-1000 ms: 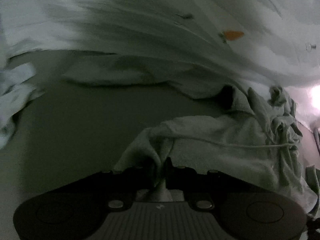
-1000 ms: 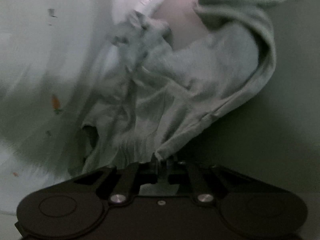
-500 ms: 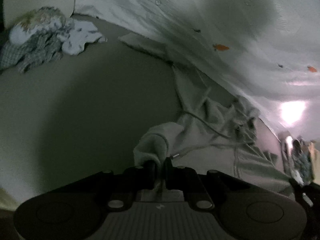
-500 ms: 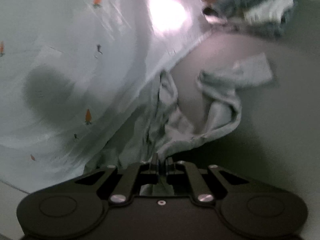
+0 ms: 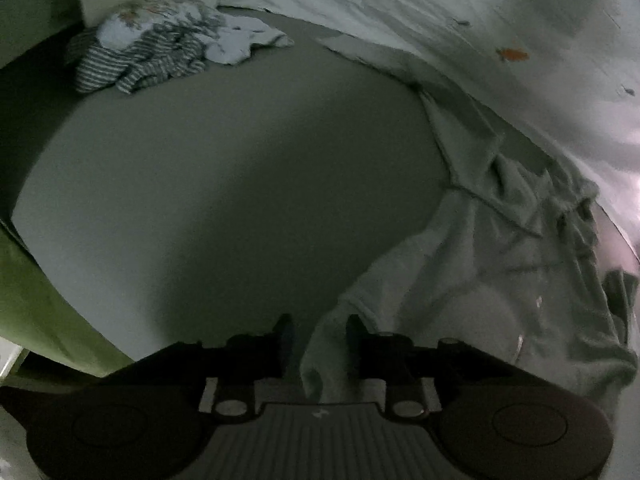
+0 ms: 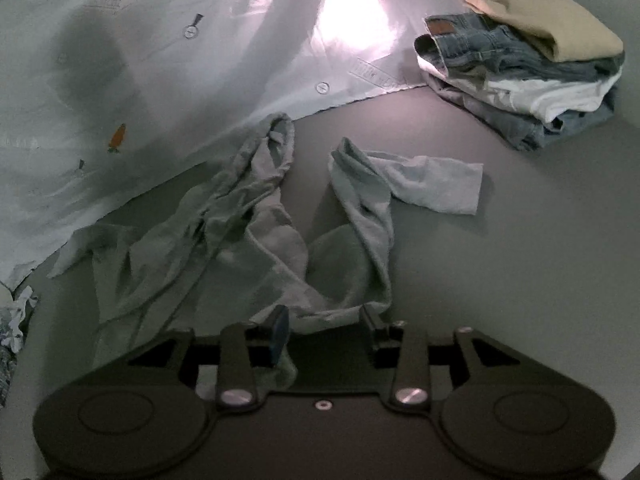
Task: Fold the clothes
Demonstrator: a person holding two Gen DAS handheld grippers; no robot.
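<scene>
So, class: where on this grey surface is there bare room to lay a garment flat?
Bare grey surface lies between the striped pile and the crumpled grey garment, and below the folded stack. It is crowded along the white sheet.

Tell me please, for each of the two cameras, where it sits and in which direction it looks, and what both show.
Left wrist: sits on the left tongs, looks down and forward over the grey surface toward a striped clothes heap; its opening jaws have a fold of the grey-green garment between them.
Right wrist: sits on the right tongs, looks down and forward toward a folded stack; its jaws are opening, the garment's edge between them.
Shared: the garment, the surface, the white printed sheet.
</scene>
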